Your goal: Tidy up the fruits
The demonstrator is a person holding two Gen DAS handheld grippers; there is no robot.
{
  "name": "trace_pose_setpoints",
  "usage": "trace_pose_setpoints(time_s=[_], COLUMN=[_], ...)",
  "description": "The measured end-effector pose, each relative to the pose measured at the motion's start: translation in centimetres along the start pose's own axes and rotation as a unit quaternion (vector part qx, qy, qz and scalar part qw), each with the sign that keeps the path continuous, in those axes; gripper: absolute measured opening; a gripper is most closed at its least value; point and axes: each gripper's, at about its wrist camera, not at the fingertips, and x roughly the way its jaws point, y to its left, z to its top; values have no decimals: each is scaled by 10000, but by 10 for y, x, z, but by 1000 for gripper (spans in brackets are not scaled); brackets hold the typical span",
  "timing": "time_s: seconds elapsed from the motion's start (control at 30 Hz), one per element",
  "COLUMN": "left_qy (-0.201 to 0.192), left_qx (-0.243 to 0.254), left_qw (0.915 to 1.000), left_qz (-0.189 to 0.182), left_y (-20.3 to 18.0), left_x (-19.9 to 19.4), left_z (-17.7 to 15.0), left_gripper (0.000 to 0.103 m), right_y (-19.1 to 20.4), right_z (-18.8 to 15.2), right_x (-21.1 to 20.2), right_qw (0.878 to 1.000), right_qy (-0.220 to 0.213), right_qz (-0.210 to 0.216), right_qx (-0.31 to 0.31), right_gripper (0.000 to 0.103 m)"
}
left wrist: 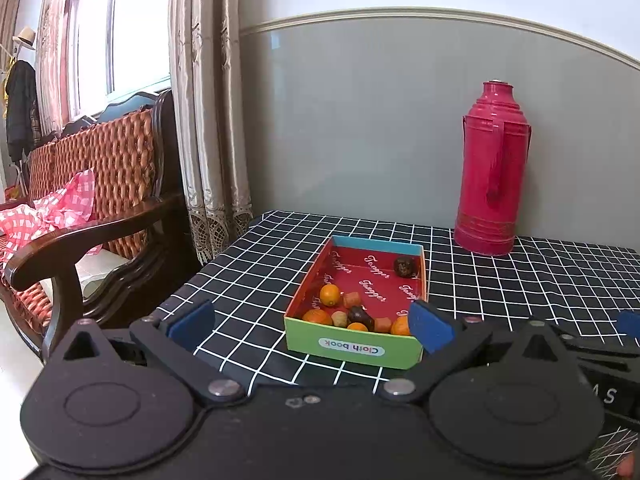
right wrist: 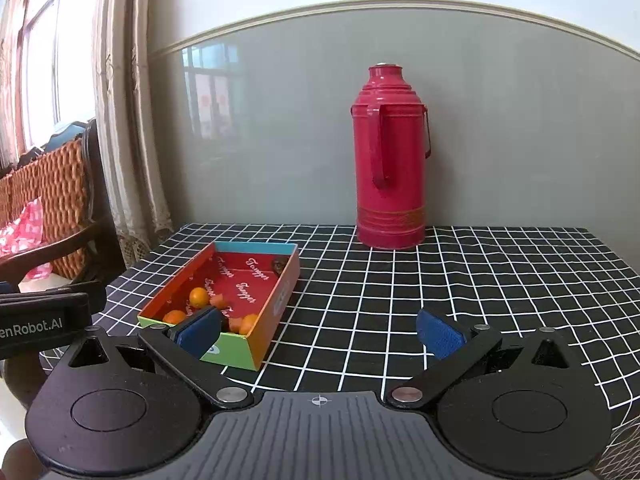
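Observation:
A shallow cardboard box [left wrist: 352, 347] with a red lining and green front wall sits on the checked tablecloth. Inside lie several small orange fruits [left wrist: 329, 294], dark fruits [left wrist: 405, 267] and small reddish pieces [left wrist: 352, 300]. My left gripper [left wrist: 312, 326] hovers open just in front of the box, its blue pads [left wrist: 430, 330] straddling the front wall. In the right wrist view the box [right wrist: 236, 356] lies to the left, an orange fruit [right wrist: 199, 297] showing inside. My right gripper [right wrist: 320, 334] is open over bare cloth, its left pad [right wrist: 200, 334] covering the box's near corner.
A tall red thermos [left wrist: 494, 168] stands on the table by the grey wall, behind and right of the box, also in the right wrist view [right wrist: 390, 156]. A wooden sofa [left wrist: 92, 184] with checked cloth and curtains [left wrist: 208, 112] are left of the table.

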Motion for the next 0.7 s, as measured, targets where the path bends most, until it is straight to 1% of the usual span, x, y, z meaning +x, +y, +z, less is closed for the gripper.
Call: trace_pose_setpoints(time_s=[0.43,0.7], left_qy=[-18,-14], left_qx=[28,46], left_qw=[10000,10000], left_qz=[7,-34], left_y=[-1,-3], left_x=[0,0], left_z=[1,1], left_gripper=[97,97], right_y=[0,3], right_z=[1,4], right_x=[1,1], right_qw=[10000,9998], right_qy=[-9,-43], right_qz=[-31,-206], right_qx=[27,-21], right_gripper=[103,103])
